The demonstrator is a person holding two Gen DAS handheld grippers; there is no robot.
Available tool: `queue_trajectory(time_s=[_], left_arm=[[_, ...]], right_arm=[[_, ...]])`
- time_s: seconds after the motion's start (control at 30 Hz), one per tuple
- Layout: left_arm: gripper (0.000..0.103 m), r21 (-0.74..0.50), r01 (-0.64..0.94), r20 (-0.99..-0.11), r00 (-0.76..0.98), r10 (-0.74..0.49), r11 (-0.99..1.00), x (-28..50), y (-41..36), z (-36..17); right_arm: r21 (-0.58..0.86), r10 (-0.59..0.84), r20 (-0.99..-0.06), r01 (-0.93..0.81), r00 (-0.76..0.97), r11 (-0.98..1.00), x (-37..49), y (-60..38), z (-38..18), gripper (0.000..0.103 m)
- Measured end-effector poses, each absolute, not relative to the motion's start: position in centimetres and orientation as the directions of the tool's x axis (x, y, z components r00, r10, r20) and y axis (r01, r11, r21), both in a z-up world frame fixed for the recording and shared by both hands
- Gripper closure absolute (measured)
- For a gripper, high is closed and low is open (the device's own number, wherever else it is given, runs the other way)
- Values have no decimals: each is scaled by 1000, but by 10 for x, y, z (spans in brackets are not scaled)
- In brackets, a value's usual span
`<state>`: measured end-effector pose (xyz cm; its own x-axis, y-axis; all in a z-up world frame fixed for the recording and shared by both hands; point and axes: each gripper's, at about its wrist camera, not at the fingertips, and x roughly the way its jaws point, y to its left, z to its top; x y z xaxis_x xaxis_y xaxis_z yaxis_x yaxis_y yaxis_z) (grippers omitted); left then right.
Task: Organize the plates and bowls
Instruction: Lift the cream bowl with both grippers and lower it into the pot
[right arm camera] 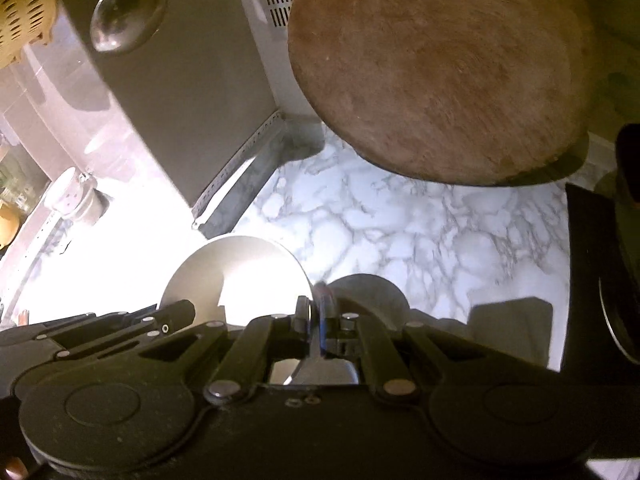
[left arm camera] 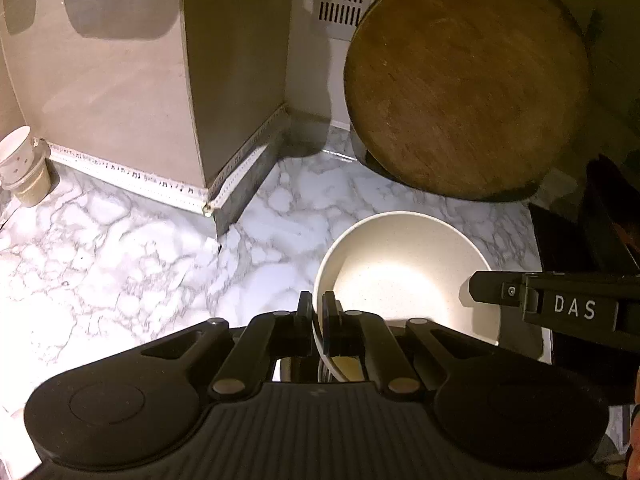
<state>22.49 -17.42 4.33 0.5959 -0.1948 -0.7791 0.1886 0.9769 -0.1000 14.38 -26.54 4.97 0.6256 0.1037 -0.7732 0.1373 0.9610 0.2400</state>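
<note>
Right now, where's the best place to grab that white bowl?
Grip the thin rim of the white bowl, one finger inside and one outside, as the left gripper and right gripper do from opposite sides. Its curved wall is likely too wide to span.

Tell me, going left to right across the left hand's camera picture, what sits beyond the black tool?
White cup → grey wall corner → white bowl, its rim pinched by the left gripper → round wooden board → right gripper's tip.
</note>
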Motion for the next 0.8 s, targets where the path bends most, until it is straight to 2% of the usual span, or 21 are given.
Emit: queue_trajectory(time_s=[0.43,0.8], left_arm=[[99,-88,233,-798,566,-208,969,203,-176,34],[99,-68,257,-808,553,-205,964,215,-189,14]], right_arm=[[235,78,-796,188,600,954,115,-260,32,98],[230,62,-808,218,585,948,117,-268,12,98]])
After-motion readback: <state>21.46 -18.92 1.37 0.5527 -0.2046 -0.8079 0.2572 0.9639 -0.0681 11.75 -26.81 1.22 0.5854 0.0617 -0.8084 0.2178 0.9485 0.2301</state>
